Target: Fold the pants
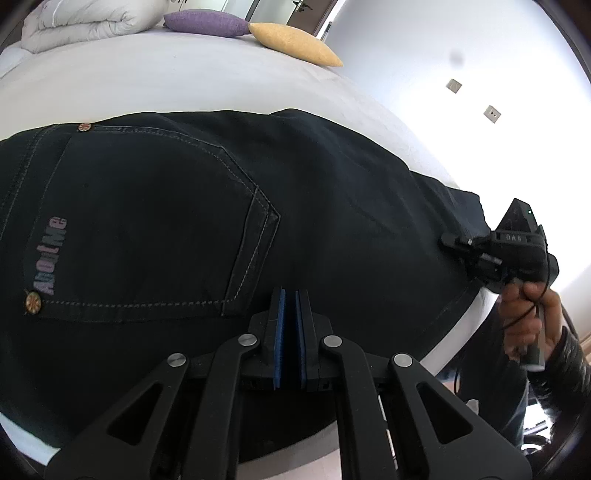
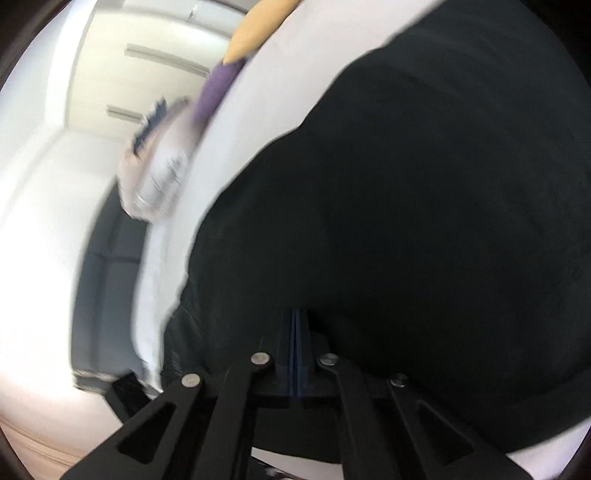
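The left gripper [image 1: 291,295] has its two blue-padded fingers [image 1: 279,332] drawn nearly together, with only a thin slit between them; no cloth shows in that slit, and the tips hang over the near part of the pants [image 1: 258,206]. The right gripper [image 2: 294,317] has its pads pressed together, tips against the dark cloth; whether a fold is pinched there cannot be told, as that view is smeared and dark.

The pants are black denim, lying flat on a white bed [image 1: 184,81]. Their long axis runs left to right in the left wrist view: the back pocket [image 1: 155,229], with pale stitching, lettering and two studs, lies at the left, and the cloth narrows toward the right, where the right gripper [image 1: 448,242] touches it near the bed's edge, held by the person's hand [image 1: 528,314]. The left end is cut off by the frame.

Far across the bed lie a purple cushion [image 1: 207,23], a yellow cushion [image 1: 295,43] just beside it, and a folded white duvet [image 1: 85,22].
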A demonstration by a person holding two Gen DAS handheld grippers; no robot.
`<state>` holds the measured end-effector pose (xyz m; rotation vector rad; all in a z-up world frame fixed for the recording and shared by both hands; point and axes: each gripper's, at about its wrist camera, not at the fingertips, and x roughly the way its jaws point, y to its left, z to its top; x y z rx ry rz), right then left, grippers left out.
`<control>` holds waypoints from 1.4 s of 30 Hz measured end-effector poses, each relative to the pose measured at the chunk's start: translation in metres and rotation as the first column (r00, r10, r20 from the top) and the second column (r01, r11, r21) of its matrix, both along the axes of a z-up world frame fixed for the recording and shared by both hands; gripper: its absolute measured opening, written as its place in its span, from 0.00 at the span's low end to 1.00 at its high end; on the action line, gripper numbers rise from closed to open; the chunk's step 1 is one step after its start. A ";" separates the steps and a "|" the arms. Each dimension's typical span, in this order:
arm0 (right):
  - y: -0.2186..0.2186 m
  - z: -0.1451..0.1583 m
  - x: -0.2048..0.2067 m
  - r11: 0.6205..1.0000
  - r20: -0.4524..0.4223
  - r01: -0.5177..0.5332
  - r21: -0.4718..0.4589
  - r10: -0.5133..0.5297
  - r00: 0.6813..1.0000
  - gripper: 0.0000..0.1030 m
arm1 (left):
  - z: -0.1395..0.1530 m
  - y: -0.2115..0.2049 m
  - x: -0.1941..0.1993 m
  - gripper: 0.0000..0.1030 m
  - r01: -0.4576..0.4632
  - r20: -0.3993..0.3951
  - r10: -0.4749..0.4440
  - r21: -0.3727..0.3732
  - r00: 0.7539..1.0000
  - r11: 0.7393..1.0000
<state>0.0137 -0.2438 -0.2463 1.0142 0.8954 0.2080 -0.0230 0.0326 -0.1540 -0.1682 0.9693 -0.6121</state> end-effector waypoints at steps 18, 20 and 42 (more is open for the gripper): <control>-0.175 0.041 -0.053 0.817 0.041 0.516 -0.259 -0.524 0.851 0.00 | 0.025 0.017 -0.011 0.05 -0.066 0.037 0.065 0.035 0.997 0.997; -0.165 0.057 -0.054 0.809 0.065 0.503 -0.305 -0.509 0.858 0.05 | 0.043 0.016 -0.005 0.05 -0.074 0.064 0.074 -0.006 0.995 0.997; -0.077 0.002 0.087 0.991 0.018 0.137 0.009 -0.137 0.990 0.00 | 0.006 -0.060 0.142 0.05 0.039 -0.050 -0.040 -0.013 0.998 0.999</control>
